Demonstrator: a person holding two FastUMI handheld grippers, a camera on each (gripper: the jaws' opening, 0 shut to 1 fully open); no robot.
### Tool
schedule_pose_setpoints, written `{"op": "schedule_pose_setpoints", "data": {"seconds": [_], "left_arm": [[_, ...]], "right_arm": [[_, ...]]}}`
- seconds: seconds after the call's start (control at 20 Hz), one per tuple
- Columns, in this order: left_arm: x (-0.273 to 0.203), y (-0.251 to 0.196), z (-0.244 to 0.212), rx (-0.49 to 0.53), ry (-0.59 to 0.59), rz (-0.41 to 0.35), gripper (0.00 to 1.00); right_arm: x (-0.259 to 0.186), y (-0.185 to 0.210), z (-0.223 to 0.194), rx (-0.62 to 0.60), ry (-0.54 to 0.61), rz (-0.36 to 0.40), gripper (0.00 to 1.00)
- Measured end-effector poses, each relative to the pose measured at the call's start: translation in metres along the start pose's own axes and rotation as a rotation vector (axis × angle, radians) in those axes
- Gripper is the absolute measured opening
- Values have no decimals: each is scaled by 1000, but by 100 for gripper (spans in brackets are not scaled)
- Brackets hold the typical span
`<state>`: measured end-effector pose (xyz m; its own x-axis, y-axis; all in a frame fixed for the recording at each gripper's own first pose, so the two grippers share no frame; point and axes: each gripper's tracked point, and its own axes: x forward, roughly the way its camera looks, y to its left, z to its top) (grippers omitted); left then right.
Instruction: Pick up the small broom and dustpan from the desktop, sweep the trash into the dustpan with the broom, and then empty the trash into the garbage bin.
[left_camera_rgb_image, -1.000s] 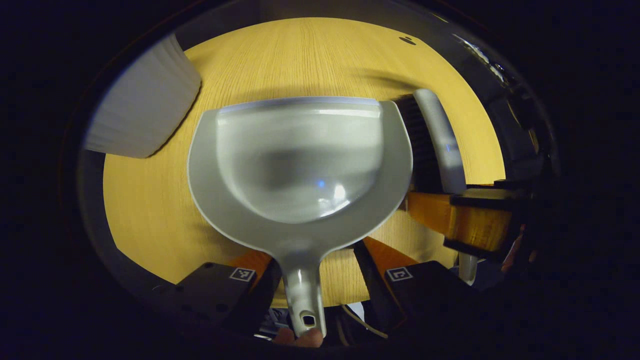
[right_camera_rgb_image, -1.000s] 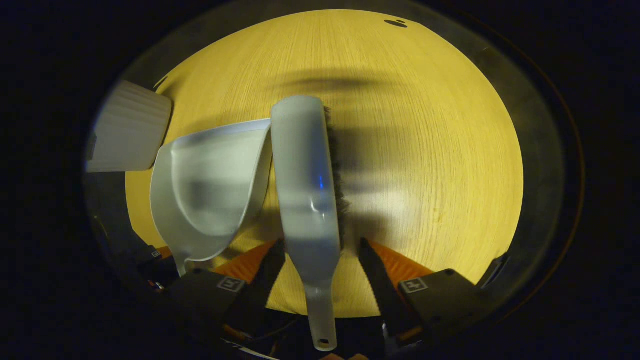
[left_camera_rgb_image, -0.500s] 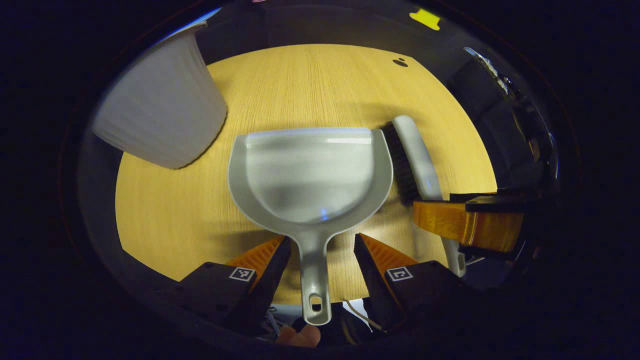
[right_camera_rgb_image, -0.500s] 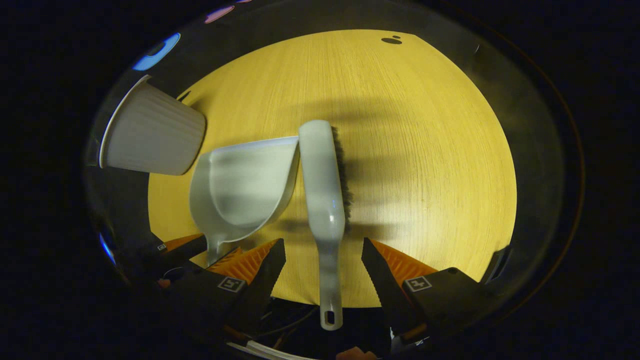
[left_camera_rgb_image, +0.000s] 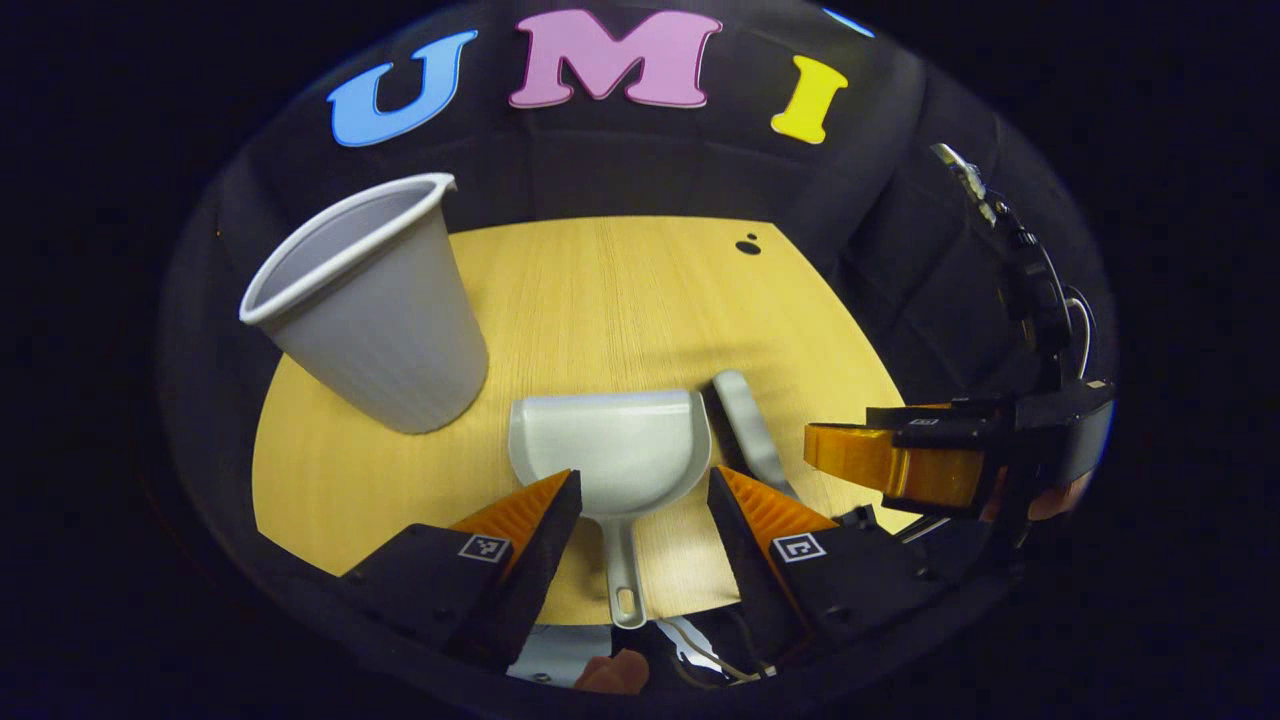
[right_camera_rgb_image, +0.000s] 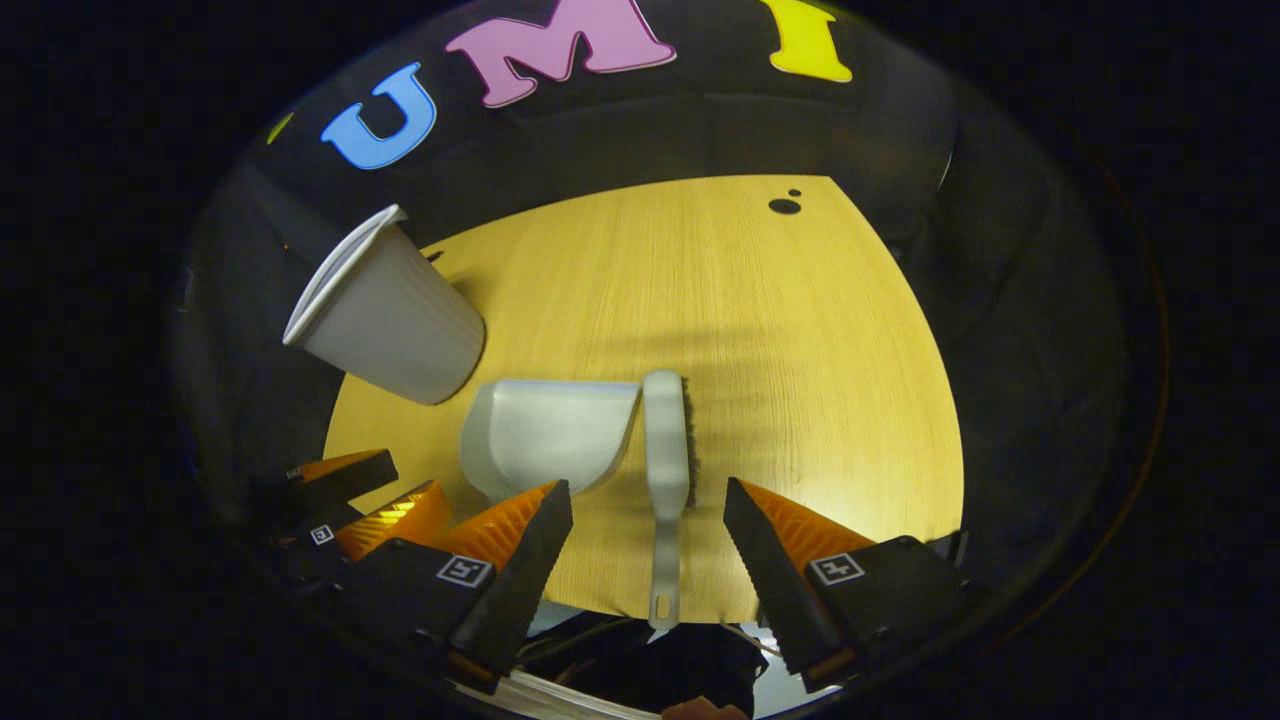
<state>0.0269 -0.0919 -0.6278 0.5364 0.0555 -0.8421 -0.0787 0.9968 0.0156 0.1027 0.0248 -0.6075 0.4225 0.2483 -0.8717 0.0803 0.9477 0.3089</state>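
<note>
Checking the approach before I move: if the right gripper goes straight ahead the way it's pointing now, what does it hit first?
Most likely the small broom. Its handle lies on the desktop between the right gripper's open fingers, pointing back toward the camera. The dustpan sits just left of that line. Depth is unclear.

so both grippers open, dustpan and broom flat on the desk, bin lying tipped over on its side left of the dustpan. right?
Not quite: the bin stands upright on the desk, rim up, as the left gripper view shows. The rest holds: left gripper and right gripper are open, dustpan and broom lie flat.
</note>
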Motion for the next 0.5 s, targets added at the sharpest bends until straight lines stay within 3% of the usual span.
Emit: {"op": "schedule_pose_setpoints", "data": {"seconds": [0.25,0.5], "left_arm": [[-9,5,27,5,-248,11,78],[7,3,27,-15,-410,-23,77]], "right_arm": [[-55,26,54,-22,-183,30,99],[-117,32,103,-46,-471,-40,98]]}}
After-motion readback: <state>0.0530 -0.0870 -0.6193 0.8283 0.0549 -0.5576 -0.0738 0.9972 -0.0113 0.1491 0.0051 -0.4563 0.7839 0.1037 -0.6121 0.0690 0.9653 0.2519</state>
